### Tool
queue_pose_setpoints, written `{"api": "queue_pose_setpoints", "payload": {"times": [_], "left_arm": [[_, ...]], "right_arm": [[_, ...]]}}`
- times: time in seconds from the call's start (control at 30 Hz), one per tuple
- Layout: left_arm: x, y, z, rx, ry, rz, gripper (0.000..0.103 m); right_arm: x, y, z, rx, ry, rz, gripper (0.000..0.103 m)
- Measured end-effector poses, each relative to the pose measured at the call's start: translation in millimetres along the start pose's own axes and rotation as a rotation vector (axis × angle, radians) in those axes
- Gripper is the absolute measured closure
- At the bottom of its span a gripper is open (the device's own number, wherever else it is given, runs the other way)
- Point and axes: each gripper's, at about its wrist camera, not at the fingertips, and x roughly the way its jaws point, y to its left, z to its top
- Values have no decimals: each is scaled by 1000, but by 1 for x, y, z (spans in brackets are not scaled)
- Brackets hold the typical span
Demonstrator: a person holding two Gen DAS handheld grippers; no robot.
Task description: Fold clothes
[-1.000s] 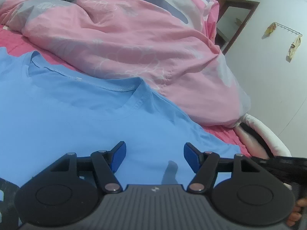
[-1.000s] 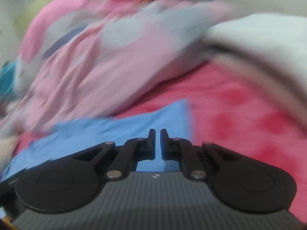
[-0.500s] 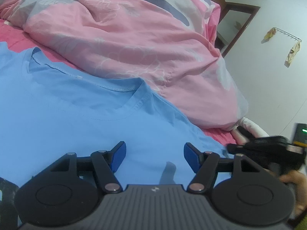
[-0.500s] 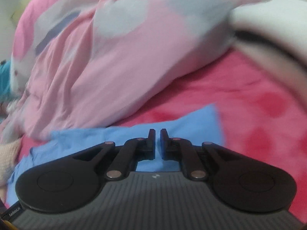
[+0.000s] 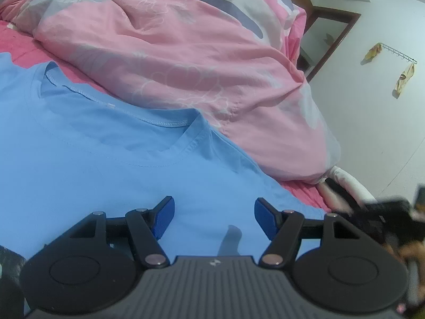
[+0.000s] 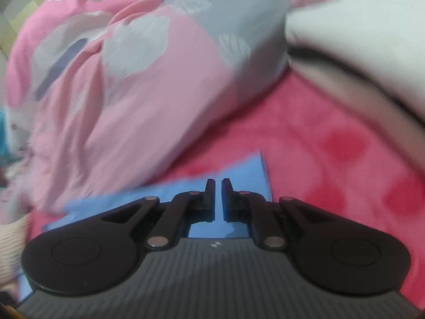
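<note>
No readable writing; left hand-held gripper (image 5: 214,214) gapes over blue T-shirt (image 5: 106,164), right hand-held gripper (image 6: 217,199) closed, empty.

Quick count of what's on the bed: one blue t-shirt (image 5: 111,175), one pink and grey duvet (image 5: 191,61) bunched up behind it, and one red bedspread (image 6: 332,164) with darker spots underneath it all. One white folded blanket (image 6: 366,42) off to the side. Two grippers total, the left gripper (image 5: 213,216) and the right gripper (image 6: 217,199), two fingers each. On the wall, one hook rail (image 5: 398,53) with two things hanging off it.
</note>
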Motion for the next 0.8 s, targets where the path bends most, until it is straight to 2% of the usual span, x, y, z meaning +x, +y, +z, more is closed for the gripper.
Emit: {"api": "queue_pose_setpoints", "payload": {"times": [0.07, 0.13, 0.2, 0.27, 0.43, 0.5, 0.63, 0.73, 0.8], "left_arm": [[0, 0, 0, 0, 0, -1, 35], [0, 0, 0, -1, 0, -2, 35], [0, 1, 0, -1, 0, -2, 35], [1, 1, 1, -1, 0, -3, 35], [0, 1, 0, -4, 0, -6, 35], [0, 2, 0, -6, -1, -8, 35], [0, 1, 0, -6, -1, -9, 35], [0, 2, 0, -8, -1, -11, 35], [0, 2, 0, -9, -1, -12, 35]], "right_arm": [[-25, -11, -17, 48, -19, 13, 97], [-51, -24, -32, 118, -48, 35, 90], [-72, -43, -49, 205, -58, 83, 79], [-86, -57, -64, 288, -53, 121, 76], [-81, -68, -79, 350, -29, 90, 72], [-74, -65, -80, 351, -20, 103, 71], [-67, -51, -83, 284, -29, 104, 72], [-69, -42, -83, 222, -64, 72, 88], [-72, -40, -81, 197, -87, 59, 95]]}}
